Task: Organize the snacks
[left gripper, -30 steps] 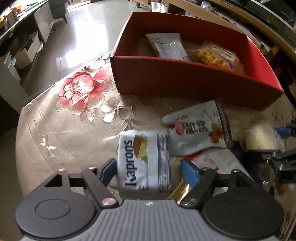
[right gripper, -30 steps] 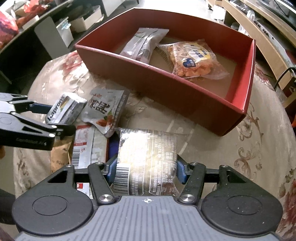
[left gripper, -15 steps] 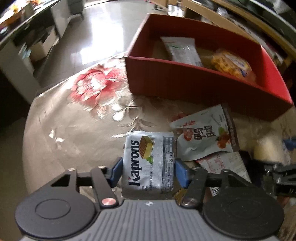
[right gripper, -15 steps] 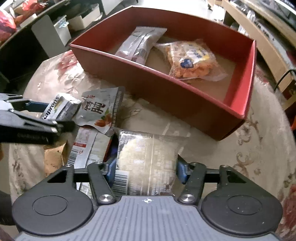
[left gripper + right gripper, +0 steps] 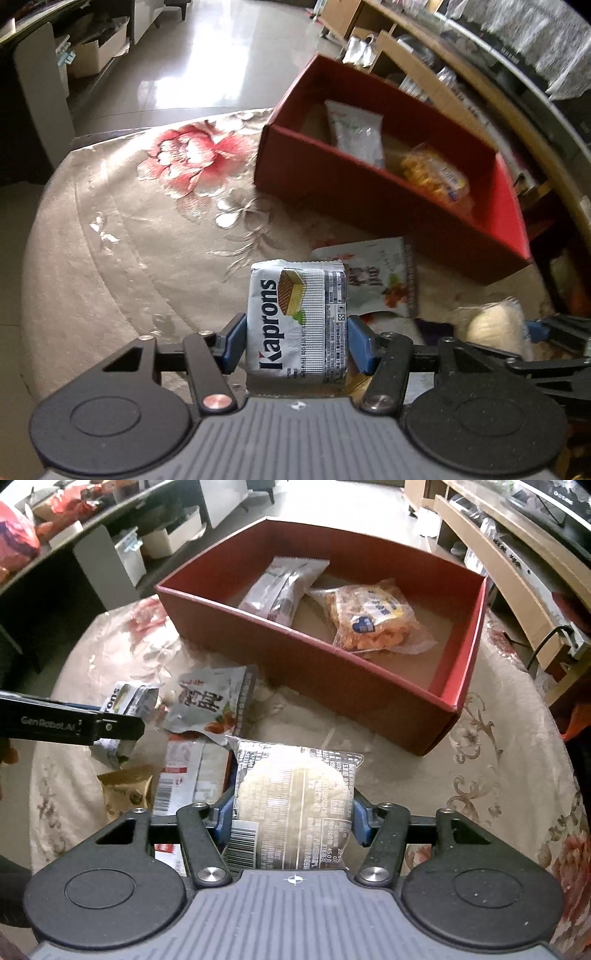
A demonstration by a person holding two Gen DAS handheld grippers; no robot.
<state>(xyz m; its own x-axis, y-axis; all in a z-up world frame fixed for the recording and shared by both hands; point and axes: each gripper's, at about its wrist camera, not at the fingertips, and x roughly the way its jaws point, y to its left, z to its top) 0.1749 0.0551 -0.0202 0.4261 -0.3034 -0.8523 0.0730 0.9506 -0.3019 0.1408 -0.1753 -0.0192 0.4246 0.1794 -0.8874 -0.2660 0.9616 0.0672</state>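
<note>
Snacks are the matter in hand, and two are held at once; the left claw point(image 5: 297, 341) has its blue pads pressed on either side of a Kaprons wafer pack point(image 5: 297, 321), label upward, and holds it above the surface point(image 5: 122, 236); the right claw point(image 5: 293, 819) grips a clear rice-cracker pack point(image 5: 295, 805) by its sides, its jaws closing a little more on the wrapper.

Outward from the claws, several packets lie loose on the floral cloth: a grey pouch with red print point(image 5: 212, 705) just beyond both claws, a white-and-red packet point(image 5: 184, 775) to the left of the right claw, and a small brown packet point(image 5: 125, 790) further left; the red box point(image 5: 465, 664) stands at the far side of the surface, open-topped, with a silver-grey packet point(image 5: 284, 587) and an orange crisp bag point(image 5: 373, 613) already inside; the right half of its floor looks bare.

Judgement: the pick-up step is complete for both packs and the carry to the box is in hand; the next move calls for lifting each pack over the near wall, releasing it inside clear of the packets there, and keeping the two claws from colliding.
</note>
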